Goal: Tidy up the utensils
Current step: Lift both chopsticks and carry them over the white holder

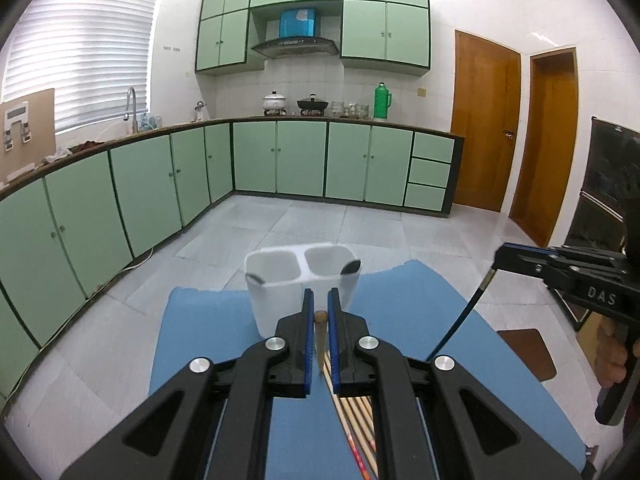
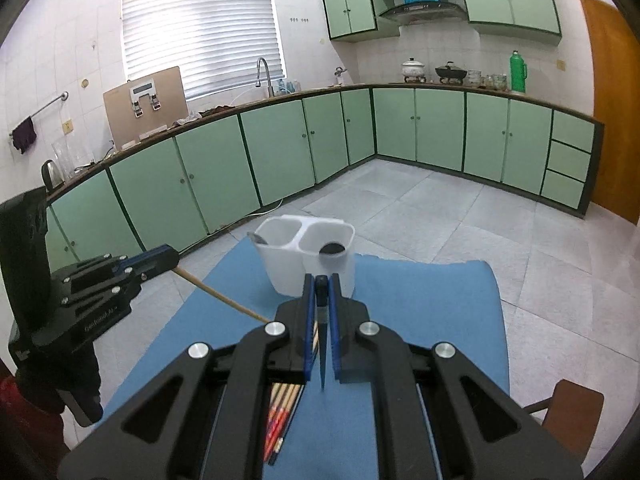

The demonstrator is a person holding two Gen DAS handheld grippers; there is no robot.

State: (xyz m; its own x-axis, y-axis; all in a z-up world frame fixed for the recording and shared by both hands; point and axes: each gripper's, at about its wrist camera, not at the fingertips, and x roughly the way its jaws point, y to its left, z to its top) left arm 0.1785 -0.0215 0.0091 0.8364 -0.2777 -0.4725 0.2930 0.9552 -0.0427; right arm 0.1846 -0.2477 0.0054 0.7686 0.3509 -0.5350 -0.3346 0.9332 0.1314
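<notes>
blue table top [image 2: 432,312]: white two-compartment utensil holder [image 2: 308,258] standing upright at the far edge, bundle of chopsticks [image 2: 282,412] lying flat at the near side, well apart from the holder.

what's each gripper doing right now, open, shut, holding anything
Left gripper: shut on a wooden chopstick, held by its top end.
Right gripper: shut on a dark blue chopstick, held by its top end.
</notes>
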